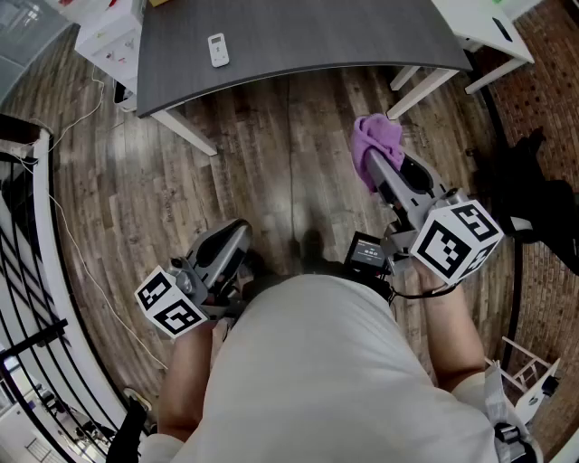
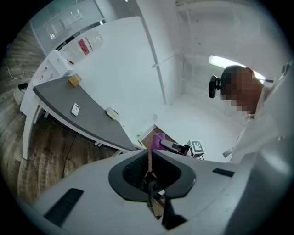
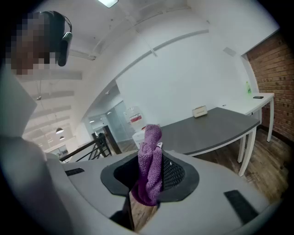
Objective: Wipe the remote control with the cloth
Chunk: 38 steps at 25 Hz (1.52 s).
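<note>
A small white remote control (image 1: 217, 50) lies on the dark grey table (image 1: 308, 41) ahead of me; the left gripper view also has the remote control (image 2: 75, 109) on the table (image 2: 92, 121). My right gripper (image 1: 374, 168) is held out over the wooden floor, short of the table, shut on a purple cloth (image 1: 375, 143). In the right gripper view the cloth (image 3: 149, 163) stands up between the jaws of the right gripper (image 3: 149, 176). My left gripper (image 1: 237, 233) stays low by my body, shut and empty; its own view shows the left gripper (image 2: 149, 158) with jaws together.
White table legs (image 1: 190, 134) stand near the floor in front. A white side desk (image 1: 484, 27) is at the far right, a white cabinet (image 1: 109, 41) at the far left. A black railing (image 1: 23, 226) runs along my left. A small box (image 2: 74, 80) sits on the table.
</note>
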Motion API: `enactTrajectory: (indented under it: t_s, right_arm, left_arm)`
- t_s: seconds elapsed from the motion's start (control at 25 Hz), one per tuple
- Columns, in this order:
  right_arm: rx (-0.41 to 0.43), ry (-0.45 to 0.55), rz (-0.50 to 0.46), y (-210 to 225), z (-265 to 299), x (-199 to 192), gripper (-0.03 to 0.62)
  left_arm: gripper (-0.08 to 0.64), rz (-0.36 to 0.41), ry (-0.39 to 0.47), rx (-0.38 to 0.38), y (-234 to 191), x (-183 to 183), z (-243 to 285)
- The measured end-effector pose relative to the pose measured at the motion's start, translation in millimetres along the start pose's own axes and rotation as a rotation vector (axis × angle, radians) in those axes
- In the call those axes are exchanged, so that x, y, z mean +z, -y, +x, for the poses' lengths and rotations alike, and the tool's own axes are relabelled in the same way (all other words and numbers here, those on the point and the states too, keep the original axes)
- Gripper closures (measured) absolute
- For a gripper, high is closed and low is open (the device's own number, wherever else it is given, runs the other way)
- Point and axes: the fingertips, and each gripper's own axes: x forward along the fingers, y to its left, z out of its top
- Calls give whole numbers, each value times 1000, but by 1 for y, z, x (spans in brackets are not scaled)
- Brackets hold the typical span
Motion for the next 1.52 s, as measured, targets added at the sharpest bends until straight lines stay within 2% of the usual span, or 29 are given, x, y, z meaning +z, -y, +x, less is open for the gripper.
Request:
enactTrajectory:
  t_s: [0.28,0.6,1.0,1.16,1.32,1.52]
  right_arm:
    - [13,-13,19,32,-1,3,489]
    - [69,-56,31,54,14,1,489]
    - [130,-106,13,65,49,3,489]
    - [130,-134,-4,63,76,1,489]
    - [114,-162,-14,57,120,1,489]
    - [35,-195,12,58,188,10,489]
  left_arm:
    - [537,-4,-1,19,2,-12,27]
    - [535,-14,21,74,-5,-14,49]
    - [535,-50,80,184,-39,-2,61]
    - [535,-74,97,213,-74,16,58]
    - [535,-108,106,223,-128,51,57]
    - [535,-155,29,248,-206,97,75]
